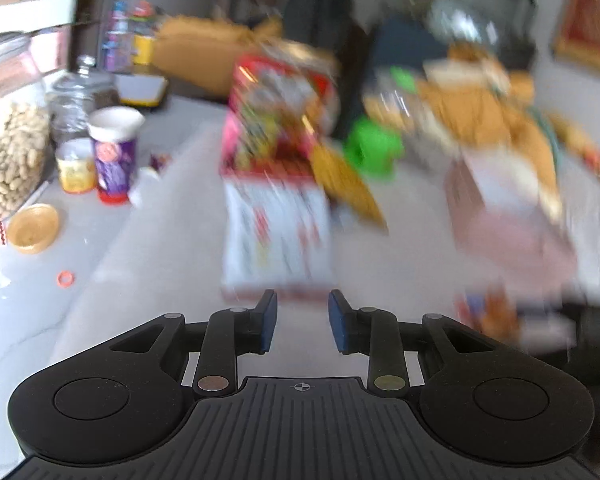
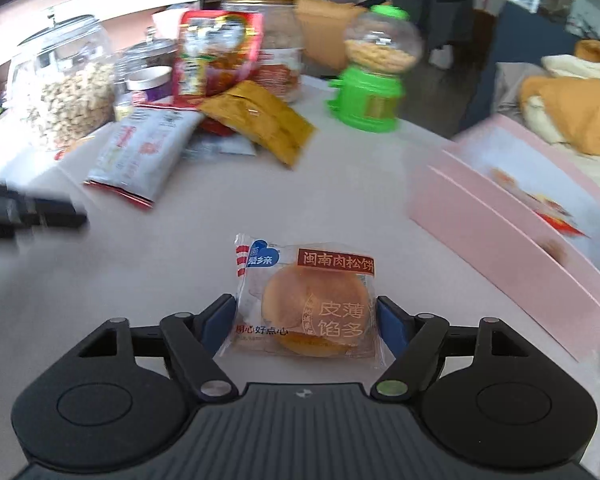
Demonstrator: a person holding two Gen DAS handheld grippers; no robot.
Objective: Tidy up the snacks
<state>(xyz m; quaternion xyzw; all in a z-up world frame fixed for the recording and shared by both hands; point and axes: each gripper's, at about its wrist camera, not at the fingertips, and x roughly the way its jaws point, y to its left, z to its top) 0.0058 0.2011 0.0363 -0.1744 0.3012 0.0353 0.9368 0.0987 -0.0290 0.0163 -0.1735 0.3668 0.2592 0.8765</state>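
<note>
Your right gripper (image 2: 306, 320) brackets the wrapped pastry (image 2: 306, 304) lying flat on the worktop (image 2: 180, 264), pads at the wrapper's edges, not visibly clamping. Pinch only film and it may slip out or crumple. Beyond the pastry to its right, the pink box (image 2: 500, 216) sits near enough to clip on the lift. Your left gripper (image 1: 302, 320) hangs empty, jaws narrowly parted.

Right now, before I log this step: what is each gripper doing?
Left gripper: open, narrow gap, nothing between the jaws.
Right gripper: jaws around the wrapped pastry; whether the pads press it cannot be told.
</note>
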